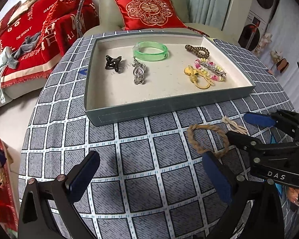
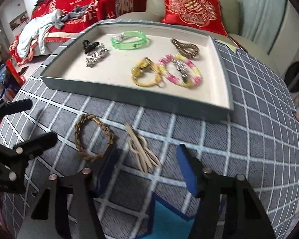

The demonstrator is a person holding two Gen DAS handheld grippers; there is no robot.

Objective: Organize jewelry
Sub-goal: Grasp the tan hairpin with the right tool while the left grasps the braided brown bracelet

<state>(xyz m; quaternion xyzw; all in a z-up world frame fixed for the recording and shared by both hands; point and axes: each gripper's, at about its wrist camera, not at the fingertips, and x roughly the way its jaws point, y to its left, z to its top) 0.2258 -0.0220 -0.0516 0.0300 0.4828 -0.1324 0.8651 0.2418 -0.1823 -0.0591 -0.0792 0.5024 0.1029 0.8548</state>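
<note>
A grey tray [image 1: 129,113] [image 2: 129,97] on the checked tablecloth holds a green bangle [image 1: 150,50], a black claw clip [image 1: 113,63], a silver clip [image 1: 138,72], a brown coil tie [image 1: 197,50], a pink-yellow bead bracelet [image 1: 211,69] and a yellow hair tie [image 1: 199,77]. In front of the tray lie a braided brown bracelet [image 1: 207,140] [image 2: 93,136] and a beige hair clip [image 1: 234,124] [image 2: 142,149]. My left gripper [image 1: 152,179] is open and empty over the cloth, left of the braided bracelet. My right gripper [image 2: 147,169] [image 1: 253,127] is open, its fingers either side of the beige clip.
The round table's edge curves close on the left and right. A sofa with a red cushion [image 1: 149,12] stands behind the tray. A red blanket [image 1: 39,31] with grey clothes lies at the back left. A blue object [image 2: 169,219] lies under my right gripper.
</note>
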